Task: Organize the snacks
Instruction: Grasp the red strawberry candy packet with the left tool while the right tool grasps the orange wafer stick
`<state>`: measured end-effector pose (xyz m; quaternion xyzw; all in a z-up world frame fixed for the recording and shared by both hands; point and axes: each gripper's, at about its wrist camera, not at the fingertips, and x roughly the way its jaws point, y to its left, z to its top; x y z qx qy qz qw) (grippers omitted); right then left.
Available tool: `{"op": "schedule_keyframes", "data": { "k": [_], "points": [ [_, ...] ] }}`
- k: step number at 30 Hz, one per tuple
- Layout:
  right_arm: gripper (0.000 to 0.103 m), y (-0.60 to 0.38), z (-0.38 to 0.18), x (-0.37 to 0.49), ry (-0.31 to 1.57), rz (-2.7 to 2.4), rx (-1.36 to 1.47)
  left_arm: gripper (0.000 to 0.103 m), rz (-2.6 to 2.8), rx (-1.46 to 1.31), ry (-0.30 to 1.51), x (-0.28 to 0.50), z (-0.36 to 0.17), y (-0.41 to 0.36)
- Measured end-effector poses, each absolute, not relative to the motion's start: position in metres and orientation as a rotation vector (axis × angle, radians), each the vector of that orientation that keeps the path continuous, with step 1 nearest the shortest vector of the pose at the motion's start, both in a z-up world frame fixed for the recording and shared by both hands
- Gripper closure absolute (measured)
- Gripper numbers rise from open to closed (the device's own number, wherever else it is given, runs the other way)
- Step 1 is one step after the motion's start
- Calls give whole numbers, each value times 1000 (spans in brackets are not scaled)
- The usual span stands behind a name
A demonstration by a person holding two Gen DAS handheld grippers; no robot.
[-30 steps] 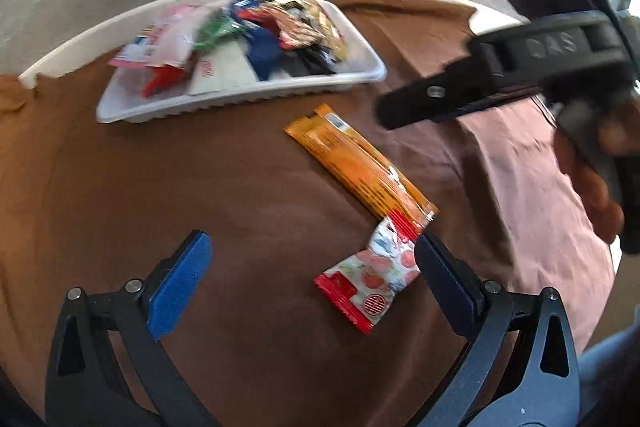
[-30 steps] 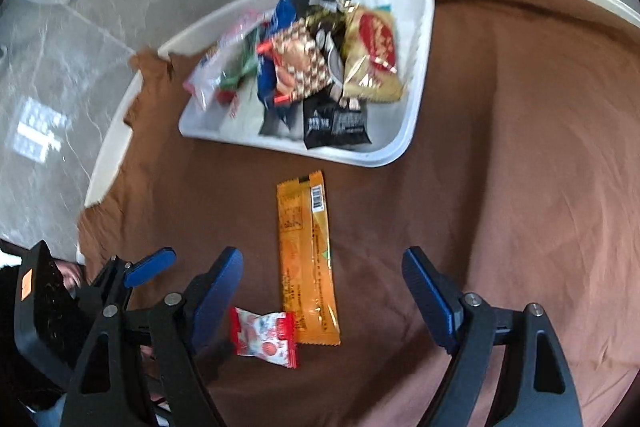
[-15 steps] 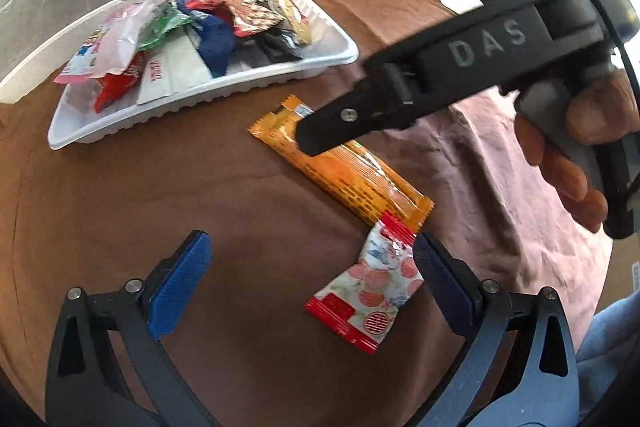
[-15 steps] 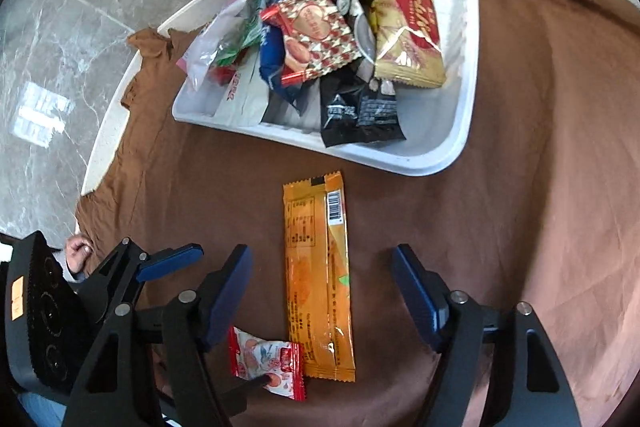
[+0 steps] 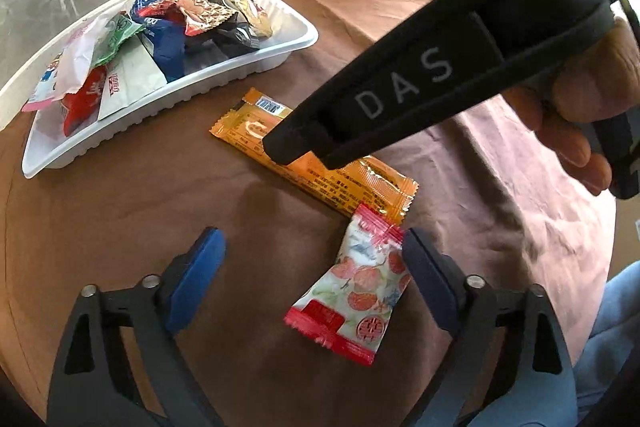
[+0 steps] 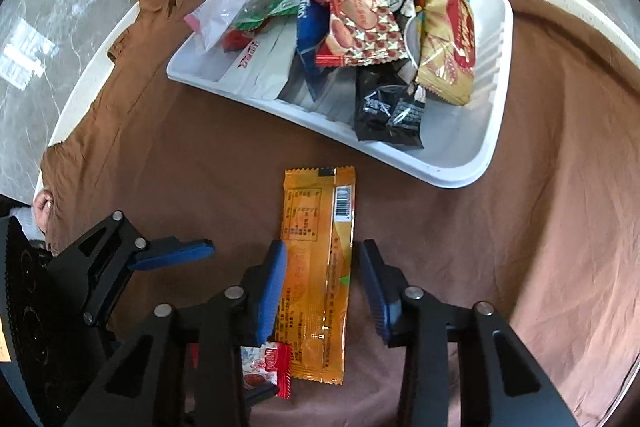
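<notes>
Fingers of right gripper (image 6: 323,287) closing astride the orange bar packet (image 6: 318,267), not pinching yet. Left gripper (image 5: 310,279) closing too, wide; red-white candy packet (image 5: 354,287) sits by its right finger. Both look light, crinkly, slippery film: grip mid-body across width. White tray (image 6: 492,147) near tabletop's far edge.

Bright daylight, seemingly from the right; glossy wrappers glare, fisheye edges bend, vignette dark.
</notes>
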<state>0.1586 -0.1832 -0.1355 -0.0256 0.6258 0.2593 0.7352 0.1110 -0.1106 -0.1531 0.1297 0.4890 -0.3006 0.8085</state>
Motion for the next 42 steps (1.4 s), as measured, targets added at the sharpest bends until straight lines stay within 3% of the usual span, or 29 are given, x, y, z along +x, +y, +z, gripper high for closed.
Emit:
{"op": "schedule_keyframes", "data": {
  "k": [6, 27, 30, 42],
  "points": [
    [61, -180, -137, 163, 1391, 571, -61, 27, -693, 316, 1037, 117, -152, -111],
    [61, -168, -136, 153, 1374, 580, -200, 27, -815, 506, 1008, 92, -150, -100],
    [64, -166, -135, 152, 1367, 574, -214, 34, -844, 498, 1007, 91, -150, -101],
    [80, -162, -134, 144, 1338, 569, -278, 44, -832, 455, 1034, 89, -148, -105]
  ]
}}
